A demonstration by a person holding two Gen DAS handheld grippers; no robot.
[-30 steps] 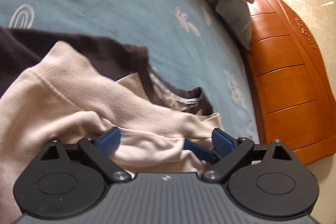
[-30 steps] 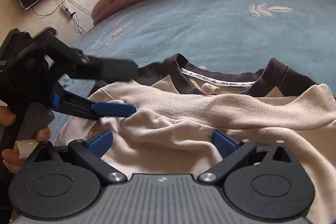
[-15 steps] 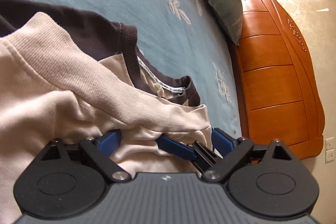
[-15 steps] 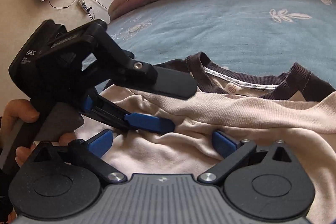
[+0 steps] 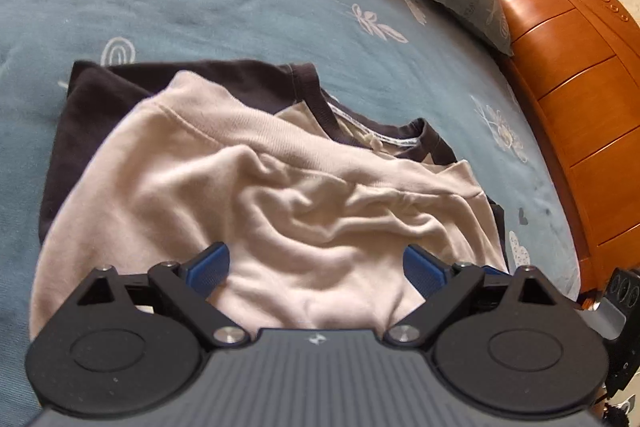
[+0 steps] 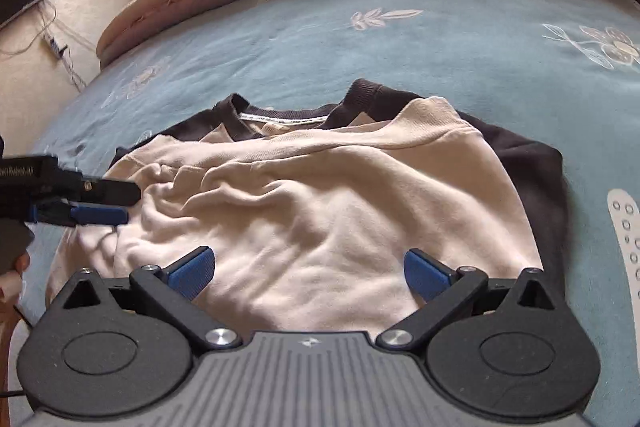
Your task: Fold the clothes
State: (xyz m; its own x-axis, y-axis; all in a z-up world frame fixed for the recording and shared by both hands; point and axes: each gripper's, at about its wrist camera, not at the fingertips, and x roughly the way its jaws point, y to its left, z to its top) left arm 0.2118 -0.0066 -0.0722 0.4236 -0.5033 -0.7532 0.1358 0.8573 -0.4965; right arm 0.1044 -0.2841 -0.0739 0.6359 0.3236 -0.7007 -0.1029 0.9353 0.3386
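The cream-and-dark sweatshirt [image 6: 320, 211] lies on the bed [image 6: 400, 43], hem doubled up toward the collar, rumpled, while the left gripper [image 5: 316, 267] and right gripper [image 6: 308, 273] hover with fingers spread; smoothing likely follows.

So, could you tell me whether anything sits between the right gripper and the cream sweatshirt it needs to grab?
Nothing visible does. The right gripper hangs open directly over the cream sweatshirt, with only bare fabric between its fingers. The left gripper sits at the garment's far edge, well to the side.
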